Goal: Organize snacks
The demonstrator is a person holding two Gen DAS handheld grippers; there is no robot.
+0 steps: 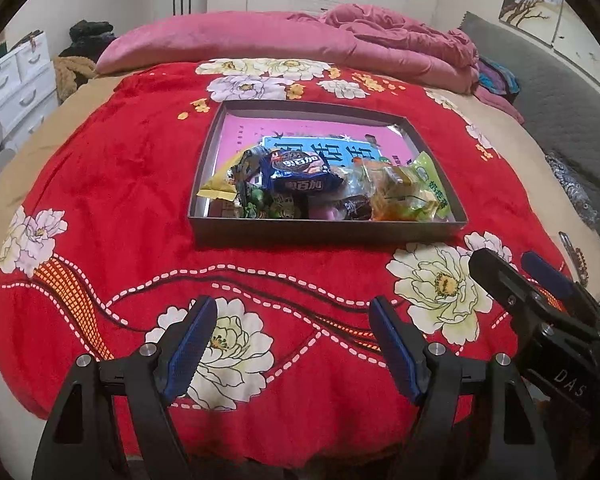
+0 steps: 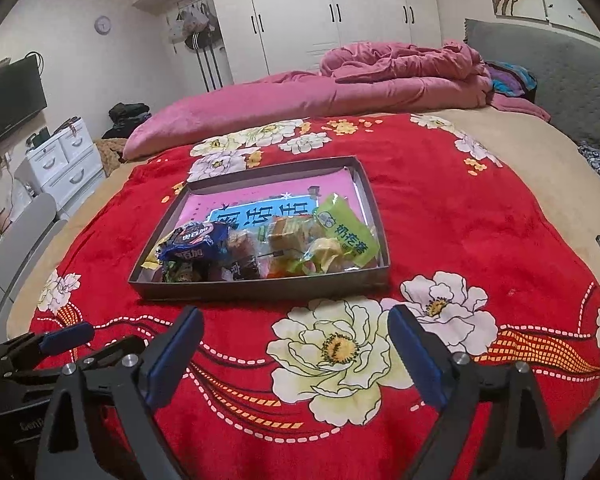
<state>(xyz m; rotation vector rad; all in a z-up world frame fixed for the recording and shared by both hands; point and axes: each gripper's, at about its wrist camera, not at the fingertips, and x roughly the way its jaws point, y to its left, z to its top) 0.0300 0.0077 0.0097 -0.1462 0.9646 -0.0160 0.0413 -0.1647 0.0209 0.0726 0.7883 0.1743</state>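
Observation:
A shallow grey box lies on the red flowered blanket, lined with a pink and blue printed sheet. Several snack packets are piled at its near end. Among them are a blue biscuit pack, a green bag, a yellow packet and a dark brown one. My left gripper hovers open over the blanket in front of the box, with nothing between its fingers. My right gripper stands beside it, also open and empty.
A pink quilt lies folded along the far side of the bed. White drawers stand to the left, a grey padded headboard to the right. White wardrobes line the back wall.

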